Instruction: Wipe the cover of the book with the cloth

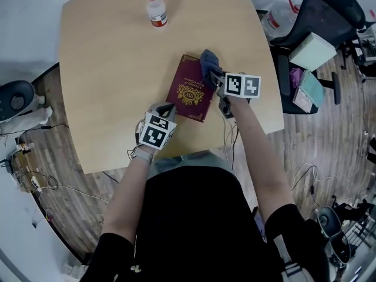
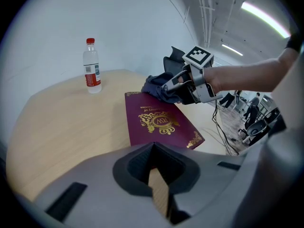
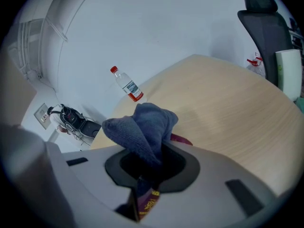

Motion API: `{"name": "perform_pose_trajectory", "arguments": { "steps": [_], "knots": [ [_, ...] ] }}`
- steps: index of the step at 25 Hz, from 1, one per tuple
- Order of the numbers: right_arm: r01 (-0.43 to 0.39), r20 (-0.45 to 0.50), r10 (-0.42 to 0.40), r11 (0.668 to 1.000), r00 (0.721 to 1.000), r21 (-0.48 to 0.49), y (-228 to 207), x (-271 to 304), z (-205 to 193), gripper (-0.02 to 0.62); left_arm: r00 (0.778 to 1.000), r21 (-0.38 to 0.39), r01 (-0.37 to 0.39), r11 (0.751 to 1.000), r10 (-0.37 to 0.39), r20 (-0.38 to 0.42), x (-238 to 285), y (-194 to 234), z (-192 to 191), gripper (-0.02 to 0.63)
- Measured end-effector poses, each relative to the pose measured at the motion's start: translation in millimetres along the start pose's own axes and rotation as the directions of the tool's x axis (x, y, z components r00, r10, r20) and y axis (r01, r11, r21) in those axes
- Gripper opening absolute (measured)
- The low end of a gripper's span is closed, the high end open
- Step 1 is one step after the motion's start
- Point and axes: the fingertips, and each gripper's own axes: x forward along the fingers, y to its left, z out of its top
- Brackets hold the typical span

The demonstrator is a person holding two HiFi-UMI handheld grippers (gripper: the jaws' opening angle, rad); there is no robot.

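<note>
My left tongs [image 1: 168, 108] are pinched shut on nothing, just beside the near edge of the maroon book [image 1: 191, 88], which lies flat on the desk [image 1: 106, 69]. My right tongs [image 1: 216, 77] clamp the blue cloth [image 1: 209, 60] at the book's far right corner.

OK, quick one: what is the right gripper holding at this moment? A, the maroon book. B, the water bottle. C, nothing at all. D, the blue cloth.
D: in the right gripper view, the right gripper is shut on the blue cloth, which bunches out of its grip over the far end of the maroon book.
</note>
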Motion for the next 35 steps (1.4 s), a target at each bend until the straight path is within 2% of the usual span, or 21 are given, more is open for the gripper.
{"name": "perform_pose_trajectory", "arguments": {
  "steps": [12,17,35],
  "knots": [
    [0.081,0.102,-0.091,0.991,0.991,0.102,-21,-15,-3,0.072,1.000,-0.017,-0.011,1.000,0.011,0.000,1,1,-2,0.021],
    [0.073,0.118,-0.092,0.985,0.989,0.159,-24,-24,-16,0.072,1.000,-0.020,-0.015,1.000,0.014,-0.003,1,2,-3,0.021],
    [0.062,0.044,-0.063,0.998,0.997,0.025,22,-42,-89,0.072,1.000,-0.031,-0.028,0.999,0.029,0.010,1,4,-4,0.021]
  ]
}}
